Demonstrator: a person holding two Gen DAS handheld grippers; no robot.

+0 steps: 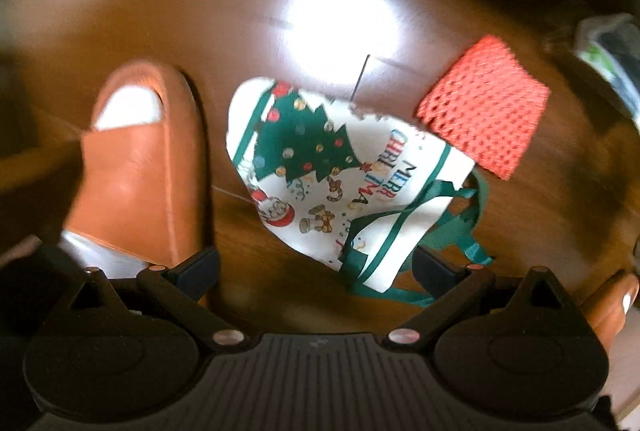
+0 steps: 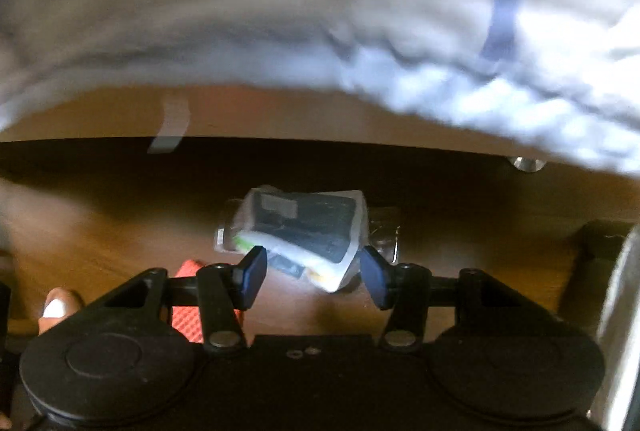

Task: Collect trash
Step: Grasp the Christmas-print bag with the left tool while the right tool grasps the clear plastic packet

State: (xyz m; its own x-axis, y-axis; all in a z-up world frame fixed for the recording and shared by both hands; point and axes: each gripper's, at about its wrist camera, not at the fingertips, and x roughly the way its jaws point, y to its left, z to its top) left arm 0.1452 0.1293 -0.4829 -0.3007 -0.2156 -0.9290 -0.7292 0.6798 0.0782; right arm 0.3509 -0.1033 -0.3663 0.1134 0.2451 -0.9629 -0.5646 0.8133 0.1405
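Right gripper (image 2: 314, 277), fingers spread, straddles the crumpled wrapper (image 2: 300, 231): you lower squarely, then pinch its bulk. Left gripper (image 1: 316, 269) hangs open above the Christmas bag (image 1: 320, 171).

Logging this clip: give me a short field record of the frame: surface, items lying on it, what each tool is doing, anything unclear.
surface: brown wooden floor
bag: white Christmas tote bag with green handles, lying flat
trash 1: red mesh sleeve, beside the bag
trash 2: crumpled clear plastic wrapper, lying under a bed edge
footwear: orange slipper on a foot, left of the bag
left tool: open, above the bag, holding nothing
right tool: open, fingers either side of the wrapper, not closed
unclear: wrapper print; motion blur
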